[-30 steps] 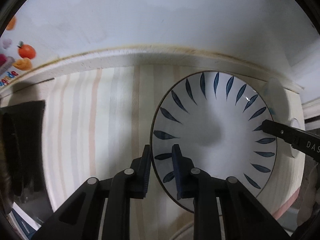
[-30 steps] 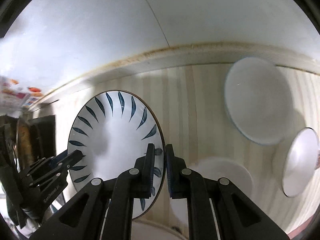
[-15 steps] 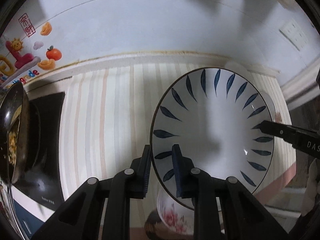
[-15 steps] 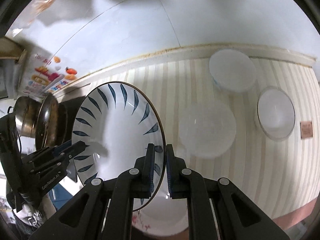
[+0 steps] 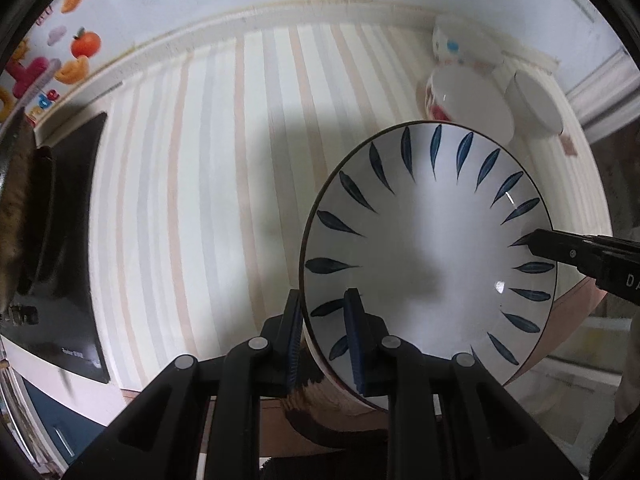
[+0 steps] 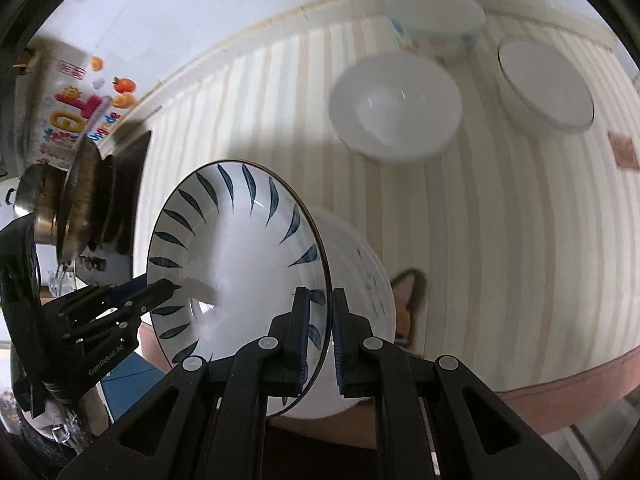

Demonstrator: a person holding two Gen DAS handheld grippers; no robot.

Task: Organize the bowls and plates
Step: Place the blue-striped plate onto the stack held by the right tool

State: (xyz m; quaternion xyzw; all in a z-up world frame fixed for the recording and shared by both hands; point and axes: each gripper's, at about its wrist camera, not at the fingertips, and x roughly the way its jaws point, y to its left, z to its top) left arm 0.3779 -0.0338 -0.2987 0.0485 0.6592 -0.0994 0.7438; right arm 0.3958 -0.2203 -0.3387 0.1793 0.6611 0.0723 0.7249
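Both grippers grip 1 bowl [image 5: 428,256], white inside with dark blue leaf strokes round the rim. In the left wrist view it fills the lower right of the frame. The left gripper [image 5: 324,336] is clamped on its rim at bottom centre, 1 finger outside the wall and 1 inside. The right gripper [image 5: 536,240] comes in from the right edge of that frame and pinches the opposite rim.

In the right wrist view the same bowl sits at lower centre-left, tilted so its inside faces left. The right gripper [image 6: 320,340] is closed on the rim at bottom centre, with the rim edge between its 2 fingers. The left gripper [image 6: 168,286] reaches in from the lower left and bites the far rim.

Below the bowl lies a striped cloth [image 6: 500,220] over a table, with the bowl held above its near edge. In the upper right of the right wrist view stand 3 more bowls: a plain white bowl [image 6: 396,108], a patterned bowl [image 6: 434,20] behind it near the wall, and a rimmed bowl [image 6: 546,84] to the right. The 3 are near each other and well apart from the held bowl. At the left edge are a black cooktop [image 6: 124,204] and a metal pot [image 6: 60,208], and above them a sticker [image 6: 80,112] with fruit pictures on the wall.
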